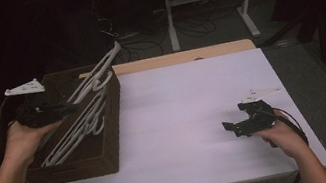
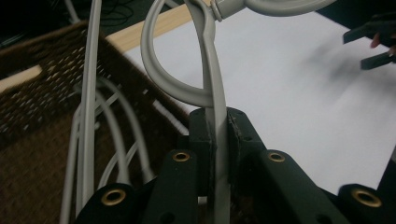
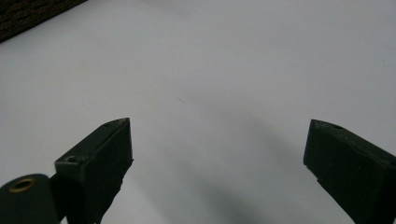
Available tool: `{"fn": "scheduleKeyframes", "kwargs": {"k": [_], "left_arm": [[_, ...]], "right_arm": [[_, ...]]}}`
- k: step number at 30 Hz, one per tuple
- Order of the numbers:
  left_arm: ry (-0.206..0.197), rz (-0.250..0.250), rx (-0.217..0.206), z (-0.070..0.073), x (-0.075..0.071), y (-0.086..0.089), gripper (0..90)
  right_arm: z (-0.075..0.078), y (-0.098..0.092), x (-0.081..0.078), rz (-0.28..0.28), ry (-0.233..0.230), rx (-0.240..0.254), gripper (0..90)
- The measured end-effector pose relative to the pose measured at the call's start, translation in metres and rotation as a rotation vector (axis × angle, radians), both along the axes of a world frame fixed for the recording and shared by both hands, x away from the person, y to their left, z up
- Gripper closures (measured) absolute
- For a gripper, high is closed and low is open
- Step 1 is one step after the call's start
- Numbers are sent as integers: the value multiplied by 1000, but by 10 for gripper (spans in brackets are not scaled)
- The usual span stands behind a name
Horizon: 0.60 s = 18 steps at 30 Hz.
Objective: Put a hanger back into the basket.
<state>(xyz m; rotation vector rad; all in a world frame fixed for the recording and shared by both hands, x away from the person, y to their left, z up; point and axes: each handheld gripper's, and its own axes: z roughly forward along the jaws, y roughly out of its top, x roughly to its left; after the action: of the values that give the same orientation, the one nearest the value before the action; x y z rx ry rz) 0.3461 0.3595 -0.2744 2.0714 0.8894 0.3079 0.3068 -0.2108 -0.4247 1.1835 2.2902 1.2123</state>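
Hangers crowd the brown wicker basket (image 1: 107, 132) at the table's left edge, and one grey plastic hanger (image 2: 212, 88) is pinched between the left gripper (image 2: 218, 126) jaws, which are closed tight on its flat bar. In the high view that left gripper (image 1: 60, 108) sits above the basket's left side, with the hanger (image 1: 97, 75) slanting up and out over the basket's far right corner. Other pale hangers (image 1: 79, 129) lie tangled inside the basket beneath it, their loops close against the gripped one. Right of the basket, well apart from it, the right gripper (image 1: 234, 127) rests low over the bare white table (image 1: 179, 109), its jaws spread wide with nothing between them. A wooden strip (image 1: 185, 56) runs along the table's far edge, beginning just behind the basket.
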Motion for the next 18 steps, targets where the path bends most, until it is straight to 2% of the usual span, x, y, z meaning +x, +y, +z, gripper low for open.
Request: {"fn": "scheduleKeyframes", "kwargs": {"k": [3, 4, 11, 14, 15, 18], "left_arm": [[15, 10, 7, -9, -4, 15, 823], [22, 21, 11, -15, -6, 25, 823], [35, 45, 2, -29, -10, 49, 823], [48, 47, 6, -36, -10, 56, 823], [49, 43, 25, -37, -10, 57, 822], [58, 26, 39, -39, -8, 55, 822]], "right_arm": [[0, -1, 0, -3, -4, -1, 77], [0, -2, 1, -8, 0, 1, 77], [-2, -1, 2, -13, 7, -6, 77], [-2, -1, 3, -17, 7, -6, 77], [-2, -1, 3, -17, 8, -7, 78], [-2, -1, 3, -19, 9, -6, 77]]}}
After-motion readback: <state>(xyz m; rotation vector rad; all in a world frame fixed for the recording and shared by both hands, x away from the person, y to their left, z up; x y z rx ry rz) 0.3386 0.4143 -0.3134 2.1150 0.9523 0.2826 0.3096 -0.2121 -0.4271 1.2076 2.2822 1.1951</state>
